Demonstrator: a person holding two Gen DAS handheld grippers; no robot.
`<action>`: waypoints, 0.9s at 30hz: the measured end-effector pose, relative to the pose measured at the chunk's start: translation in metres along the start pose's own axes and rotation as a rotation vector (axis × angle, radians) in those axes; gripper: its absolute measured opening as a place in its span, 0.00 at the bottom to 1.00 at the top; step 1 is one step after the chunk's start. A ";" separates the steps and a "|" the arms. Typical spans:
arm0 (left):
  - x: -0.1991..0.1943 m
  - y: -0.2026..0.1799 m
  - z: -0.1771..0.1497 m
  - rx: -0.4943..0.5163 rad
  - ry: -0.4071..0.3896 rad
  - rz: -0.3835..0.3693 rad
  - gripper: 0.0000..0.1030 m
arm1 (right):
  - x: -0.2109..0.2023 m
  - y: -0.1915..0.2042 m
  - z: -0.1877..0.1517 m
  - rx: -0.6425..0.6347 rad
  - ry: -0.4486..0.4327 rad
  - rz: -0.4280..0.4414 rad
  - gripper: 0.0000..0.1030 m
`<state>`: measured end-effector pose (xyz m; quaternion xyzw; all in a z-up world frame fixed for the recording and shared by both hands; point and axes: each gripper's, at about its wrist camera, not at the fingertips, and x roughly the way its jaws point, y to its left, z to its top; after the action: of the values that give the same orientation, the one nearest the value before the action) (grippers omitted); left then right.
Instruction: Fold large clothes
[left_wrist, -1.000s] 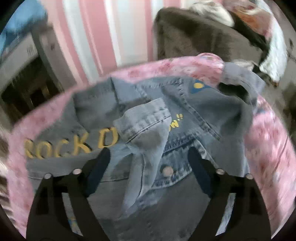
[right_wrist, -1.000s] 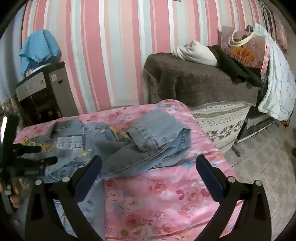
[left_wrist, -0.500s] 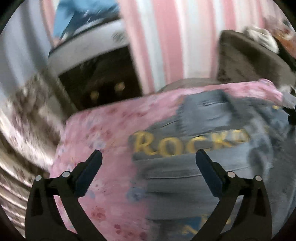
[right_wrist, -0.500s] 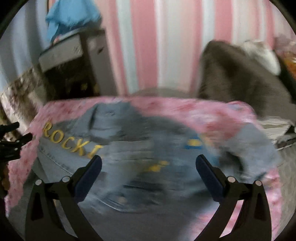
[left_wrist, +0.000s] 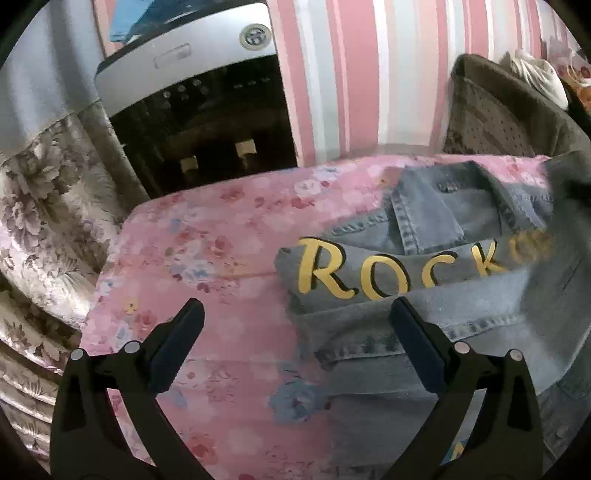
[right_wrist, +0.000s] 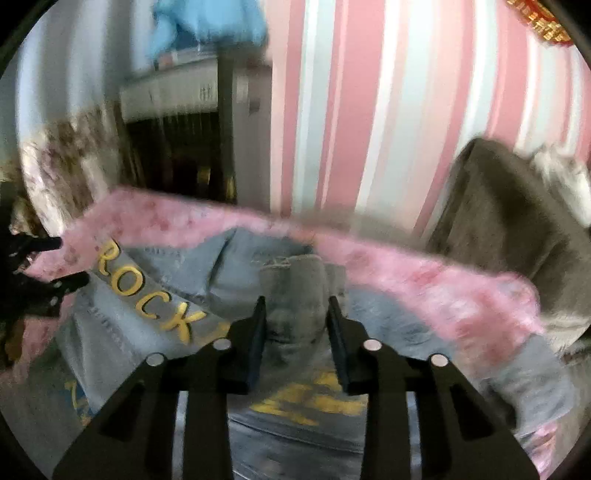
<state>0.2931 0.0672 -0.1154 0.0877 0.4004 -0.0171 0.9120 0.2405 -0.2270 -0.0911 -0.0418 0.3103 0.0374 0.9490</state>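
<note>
A blue denim jacket (left_wrist: 436, 332) with yellow "ROCK" lettering lies on a pink floral bed cover (left_wrist: 207, 266). My left gripper (left_wrist: 295, 321) is open and empty, just above the jacket's left edge, one finger over the pink cover and one over the denim. In the right wrist view the jacket (right_wrist: 155, 317) shows blurred. My right gripper (right_wrist: 297, 314) has its jaws half closed around a raised fold of denim (right_wrist: 295, 280) near the collar; whether the pads press it I cannot tell. The left gripper shows as a dark shape (right_wrist: 40, 280) at the left edge.
A grey and black appliance (left_wrist: 192, 103) with a blue cloth (right_wrist: 207, 26) on top stands against the pink striped wall. A floral curtain (left_wrist: 40, 221) hangs at the left. A brown covered piece of furniture (right_wrist: 509, 221) stands beyond the bed at the right.
My left gripper has swung left to the jacket's left edge and stayed open. My right gripper has moved in over the collar area and its jaws have narrowed from wide open around a fold of denim.
</note>
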 end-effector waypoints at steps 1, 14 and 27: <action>-0.001 0.002 -0.001 -0.002 -0.002 0.001 0.97 | -0.003 -0.016 -0.014 -0.004 0.050 -0.003 0.45; 0.021 -0.009 0.005 -0.044 0.101 -0.099 0.97 | -0.002 -0.069 -0.050 0.248 0.229 0.081 0.69; 0.029 -0.037 0.008 0.005 0.076 0.013 0.86 | 0.049 -0.054 -0.026 0.084 0.306 -0.092 0.33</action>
<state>0.3151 0.0308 -0.1372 0.0931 0.4340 -0.0087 0.8960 0.2697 -0.2813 -0.1377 -0.0215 0.4505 -0.0260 0.8922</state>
